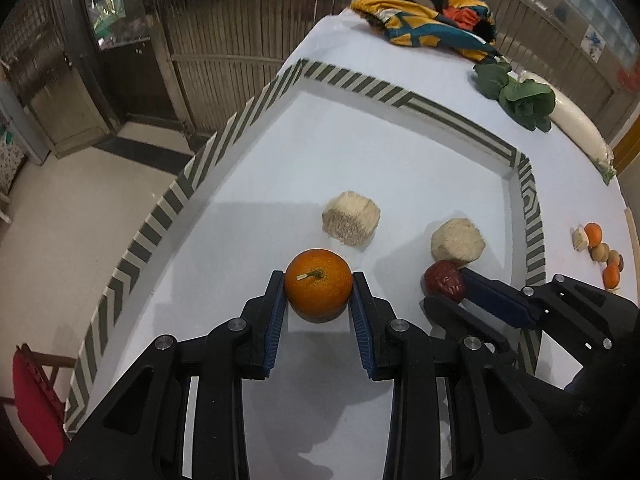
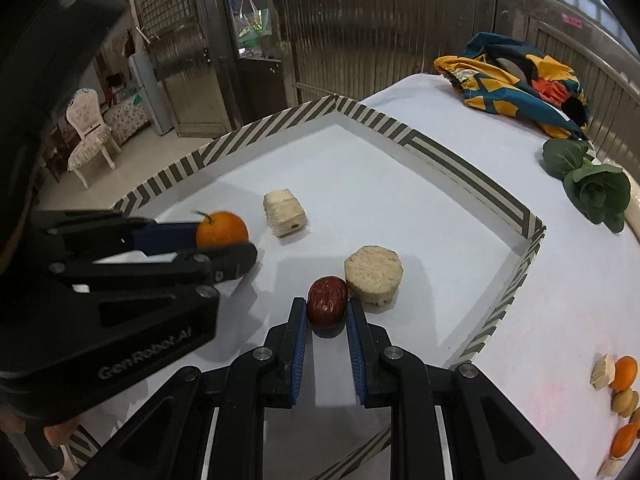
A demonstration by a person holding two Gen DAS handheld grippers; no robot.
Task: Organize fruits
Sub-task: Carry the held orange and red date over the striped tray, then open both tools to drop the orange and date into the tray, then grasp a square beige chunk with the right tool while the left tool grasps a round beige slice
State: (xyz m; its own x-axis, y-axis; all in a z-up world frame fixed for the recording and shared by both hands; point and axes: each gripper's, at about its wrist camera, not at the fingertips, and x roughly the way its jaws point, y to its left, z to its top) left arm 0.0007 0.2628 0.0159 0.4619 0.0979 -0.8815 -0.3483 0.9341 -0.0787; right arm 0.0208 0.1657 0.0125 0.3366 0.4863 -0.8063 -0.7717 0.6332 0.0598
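Note:
My left gripper (image 1: 319,284) is shut on an orange (image 1: 318,289) with a short stem, low over the floor of a white tray (image 1: 224,148) with a striped rim. My right gripper (image 2: 327,307) is shut on a dark red jujube (image 2: 327,301), just right of the left one. The jujube (image 1: 444,282) and right gripper (image 1: 456,292) also show in the left wrist view; the orange (image 2: 221,229) and left gripper (image 2: 236,240) show in the right wrist view. Two beige sugarcane-like chunks (image 1: 351,218) (image 1: 458,239) lie in the tray beyond the grippers.
Outside the tray, at the right on the white table (image 2: 560,292), lies a cluster of small oranges and brown fruits (image 2: 622,392). Leafy greens with a white radish (image 2: 596,184) and a colourful cloth (image 2: 516,80) sit at the far right. The table edge drops at left.

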